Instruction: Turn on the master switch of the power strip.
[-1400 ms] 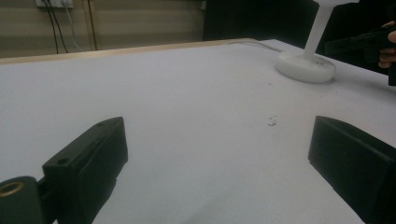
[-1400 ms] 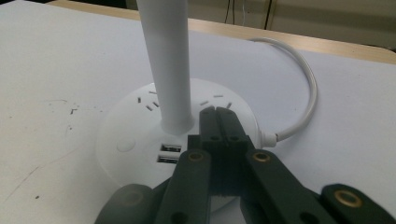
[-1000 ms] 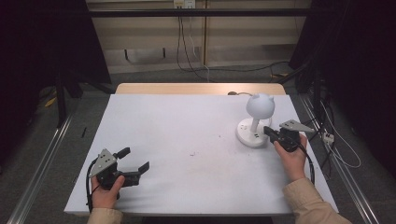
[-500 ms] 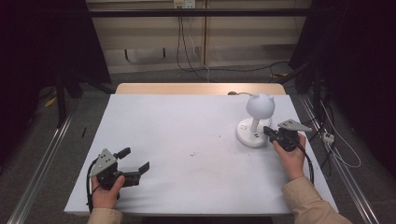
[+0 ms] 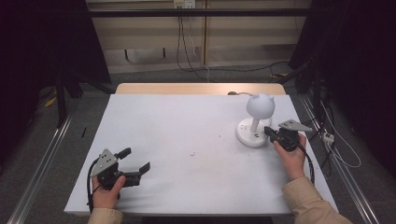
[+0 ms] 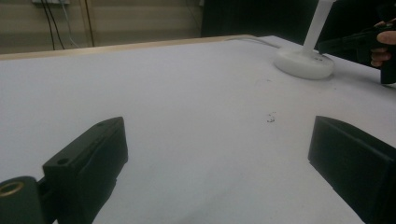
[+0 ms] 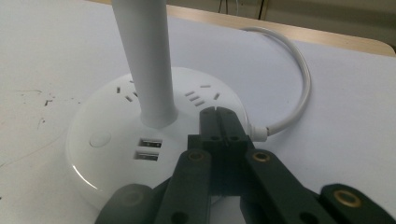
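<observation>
here: right gripper (image 7: pixel 219 114), jaws pressed together with nothing between, tips resting on the round white plastic lamp base (image 7: pixel 107 154), just right of its upright white stem (image 7: pixel 147 60). left gripper (image 5: pixel 133 164), jaws apart, well away.

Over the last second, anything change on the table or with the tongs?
Nothing visibly changed. The right tongs stay shut with their tips over the round base of the white desk lamp with the ball-shaped head; whether they touch it is unclear. The left tongs stay open at the near left of the white table.
</observation>
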Tool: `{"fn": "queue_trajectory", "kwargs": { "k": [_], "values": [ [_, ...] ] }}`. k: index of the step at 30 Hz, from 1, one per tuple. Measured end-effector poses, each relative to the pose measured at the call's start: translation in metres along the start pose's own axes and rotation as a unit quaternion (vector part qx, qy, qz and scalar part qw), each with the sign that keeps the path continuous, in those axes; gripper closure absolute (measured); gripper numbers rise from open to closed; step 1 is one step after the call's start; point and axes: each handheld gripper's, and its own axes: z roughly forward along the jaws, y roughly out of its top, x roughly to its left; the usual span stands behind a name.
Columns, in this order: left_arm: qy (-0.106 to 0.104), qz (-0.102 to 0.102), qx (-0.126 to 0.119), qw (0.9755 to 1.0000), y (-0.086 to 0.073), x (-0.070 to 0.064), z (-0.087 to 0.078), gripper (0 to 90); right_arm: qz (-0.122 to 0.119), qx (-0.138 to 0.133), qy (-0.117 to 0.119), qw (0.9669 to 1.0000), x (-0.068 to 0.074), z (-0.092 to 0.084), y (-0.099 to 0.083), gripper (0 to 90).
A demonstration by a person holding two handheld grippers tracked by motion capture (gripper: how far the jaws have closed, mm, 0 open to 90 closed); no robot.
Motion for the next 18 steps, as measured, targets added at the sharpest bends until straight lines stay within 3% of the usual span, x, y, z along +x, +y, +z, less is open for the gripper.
{"fn": "queue_trajectory", "kwargs": {
  "k": [18],
  "values": [
    [0.000,0.000,0.000,1.0000,0.0000,-0.0005,0.0001,4.5,-0.020,0.000,-0.004,0.9998,0.0022,0.0013,-0.0003,90.0]
  ]
}}
